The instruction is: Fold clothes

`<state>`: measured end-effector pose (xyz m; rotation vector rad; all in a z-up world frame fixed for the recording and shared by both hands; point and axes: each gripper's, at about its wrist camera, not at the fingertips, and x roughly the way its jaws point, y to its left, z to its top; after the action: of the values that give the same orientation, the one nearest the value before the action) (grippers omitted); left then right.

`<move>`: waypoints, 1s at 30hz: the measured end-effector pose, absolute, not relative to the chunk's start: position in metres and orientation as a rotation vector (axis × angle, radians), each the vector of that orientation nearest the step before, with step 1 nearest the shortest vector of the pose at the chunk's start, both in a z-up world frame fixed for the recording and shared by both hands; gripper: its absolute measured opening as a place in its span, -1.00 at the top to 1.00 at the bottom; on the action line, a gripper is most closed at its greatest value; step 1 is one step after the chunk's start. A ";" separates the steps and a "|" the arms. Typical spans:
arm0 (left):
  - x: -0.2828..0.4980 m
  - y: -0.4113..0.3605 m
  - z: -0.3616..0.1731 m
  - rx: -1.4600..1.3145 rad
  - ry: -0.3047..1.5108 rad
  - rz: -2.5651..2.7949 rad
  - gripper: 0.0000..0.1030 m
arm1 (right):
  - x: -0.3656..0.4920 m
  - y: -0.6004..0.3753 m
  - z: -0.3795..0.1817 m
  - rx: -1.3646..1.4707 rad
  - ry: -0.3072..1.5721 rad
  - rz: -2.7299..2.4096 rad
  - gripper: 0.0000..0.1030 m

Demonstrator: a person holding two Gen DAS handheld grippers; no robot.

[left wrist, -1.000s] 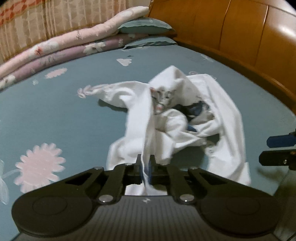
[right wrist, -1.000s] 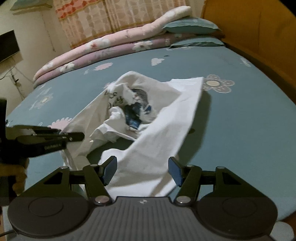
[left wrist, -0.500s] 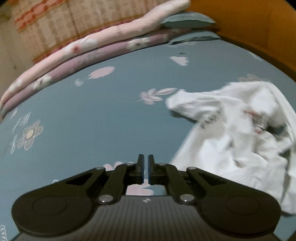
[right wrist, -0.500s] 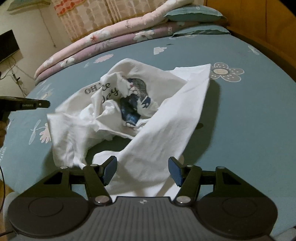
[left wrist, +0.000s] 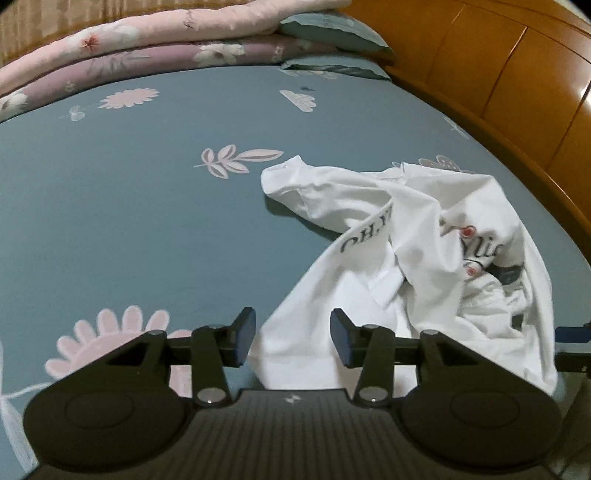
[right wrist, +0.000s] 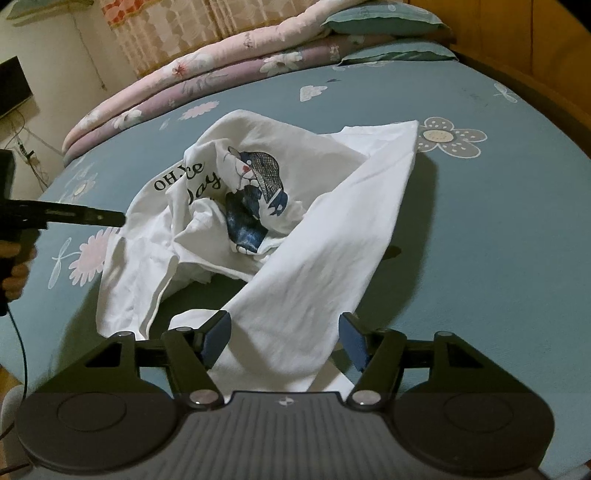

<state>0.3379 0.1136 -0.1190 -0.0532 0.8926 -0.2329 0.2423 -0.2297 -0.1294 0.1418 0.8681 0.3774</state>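
Shirt (left wrist: 417, 266) is lying crumpled on the bed (left wrist: 129, 206), toward the near edge, its white cloth bunched around a dark printed figure and some black lettering. In the left wrist view one sleeve is reaching out flat toward a leaf print on the blue sheet, while the hem is spilling down between the blue pads of the left hand-held gripper (left wrist: 292, 338); those jaws are opening, and the pads are standing clear of the cloth on both sides, so nothing is being grasped. In the right wrist view a long flap of the shirt (right wrist: 295, 236) is running from a far corner beside a grey flower print down to the right hand-held gripper (right wrist: 284, 339). Its jaws are opening too, with the cloth lying between the pads; the left pad is sitting right at the fabric's edge, the right pad is apart from it, and the cloth is looking released rather than pinched. The left hand-held gripper (right wrist: 110, 218) is showing at the left of that view as a dark bar, its tip just beside the shirt's edge, with a hand (right wrist: 14, 266) wrapping its grip. Quilts (right wrist: 192, 81) are lying folded along the far side of the bed, with pillows (right wrist: 380, 22) stacked by a wooden headboard (left wrist: 509, 85)
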 end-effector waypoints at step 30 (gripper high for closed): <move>0.355 0.198 -0.121 -0.184 0.844 -0.044 0.99 | 0.259 -0.224 -0.124 0.134 0.837 0.387 -0.42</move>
<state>0.3547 0.1985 -0.1206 -0.1837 0.8439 -0.0444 0.2586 -0.2240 -0.1237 0.1336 0.8366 0.3869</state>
